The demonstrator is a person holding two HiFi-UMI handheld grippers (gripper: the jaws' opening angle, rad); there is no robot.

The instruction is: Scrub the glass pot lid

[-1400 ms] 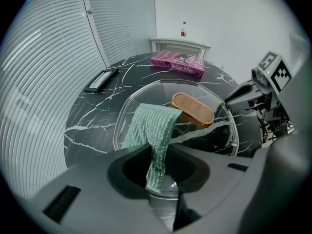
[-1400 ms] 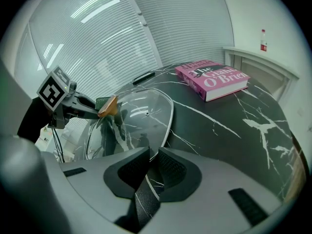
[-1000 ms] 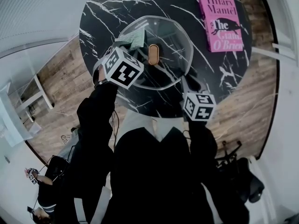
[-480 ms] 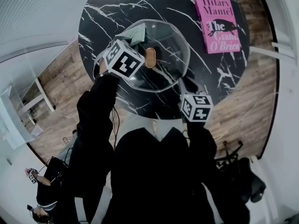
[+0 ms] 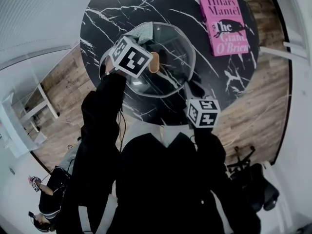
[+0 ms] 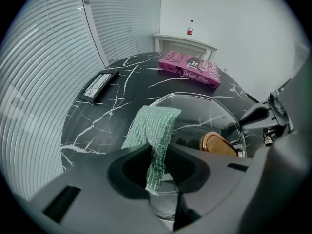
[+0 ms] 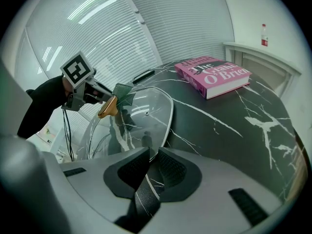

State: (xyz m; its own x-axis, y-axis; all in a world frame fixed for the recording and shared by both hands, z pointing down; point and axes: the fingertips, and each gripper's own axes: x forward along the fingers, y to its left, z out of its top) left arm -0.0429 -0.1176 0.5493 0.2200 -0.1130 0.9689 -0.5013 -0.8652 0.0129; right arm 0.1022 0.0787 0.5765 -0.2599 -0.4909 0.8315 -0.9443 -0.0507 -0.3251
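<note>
The clear glass pot lid (image 5: 168,74) with a copper knob (image 5: 154,62) is over the black marble table (image 5: 112,4). My right gripper (image 5: 191,88) is shut on the lid's near rim and holds it tilted; in the right gripper view the jaws (image 7: 151,156) clamp that rim below the lid (image 7: 141,113). My left gripper (image 5: 137,42) is shut on a green scrub cloth (image 5: 142,33). The cloth (image 6: 156,128) lies against the lid (image 6: 214,113) left of the knob (image 6: 218,144). The right gripper view shows the left gripper (image 7: 87,92) and the cloth (image 7: 124,92).
A pink book (image 5: 224,18) lies at the table's far right, and shows as the book (image 6: 190,67) in the left gripper view. A flat black bar (image 6: 99,85) rests near the blinds. A small bottle (image 6: 190,27) stands on a white shelf (image 6: 187,40) behind the table. Wooden floor (image 5: 63,87) surrounds the table.
My left gripper has slid with the cloth toward the lid's far edge, past the knob. The right gripper keeps its hold on the near rim.
</note>
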